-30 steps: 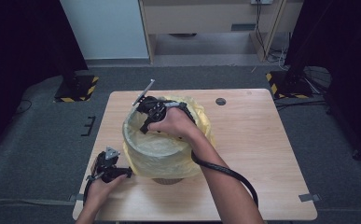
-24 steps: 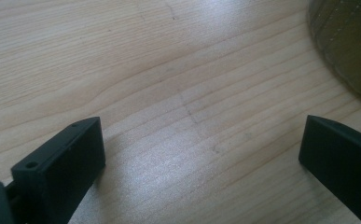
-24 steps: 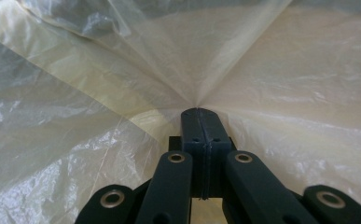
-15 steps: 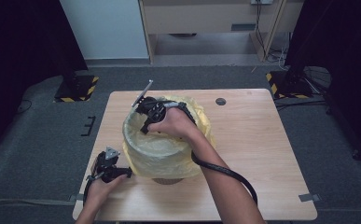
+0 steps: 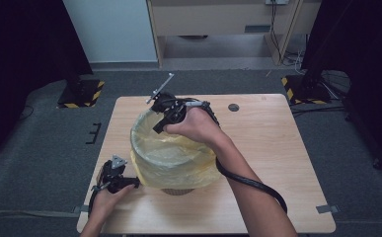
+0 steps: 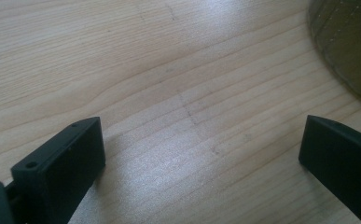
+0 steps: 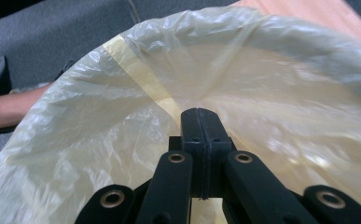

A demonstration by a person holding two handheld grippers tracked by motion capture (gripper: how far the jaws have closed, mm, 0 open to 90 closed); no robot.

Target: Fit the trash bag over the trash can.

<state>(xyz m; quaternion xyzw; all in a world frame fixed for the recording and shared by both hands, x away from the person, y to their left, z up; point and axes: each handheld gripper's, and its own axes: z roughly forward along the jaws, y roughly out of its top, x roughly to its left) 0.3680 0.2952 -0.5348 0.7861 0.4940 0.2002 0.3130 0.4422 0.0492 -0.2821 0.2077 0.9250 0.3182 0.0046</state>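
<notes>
Although the yellow bag (image 5: 173, 158) and the bin (image 5: 177, 190) under it fill the middle of the counter (image 5: 277, 148), no brand, label or writing can be read on them or on the grippers.

The right hand (image 5: 196, 126) comes in from the lower right, with the forearm going up and to the left across the counter, and it holds the right gripper (image 5: 160, 127) over the far rim of the bag. This gripper points down and to the left, into the open mouth. In the right gripper view the two fingers (image 7: 192, 126) are pressed flat together, and the thin plastic of the bag (image 7: 122, 116) wrinkles toward their tip; whether a fold is caught between them I cannot tell. A black cable (image 5: 250, 182) hangs in a loop from this gripper beside the forearm.

The left hand (image 5: 107, 200) rests near the front left corner of the counter, low, with the left gripper (image 5: 135, 182) pointing to the right toward the foot of the bin. Its fingers (image 6: 61, 163) are released and stand wide apart over bare wood, with nothing between them.

The bin stands upright, its long axis vertical and its mouth open to the top. The bag lines it and is folded over the rim, hanging down the outside.
</notes>
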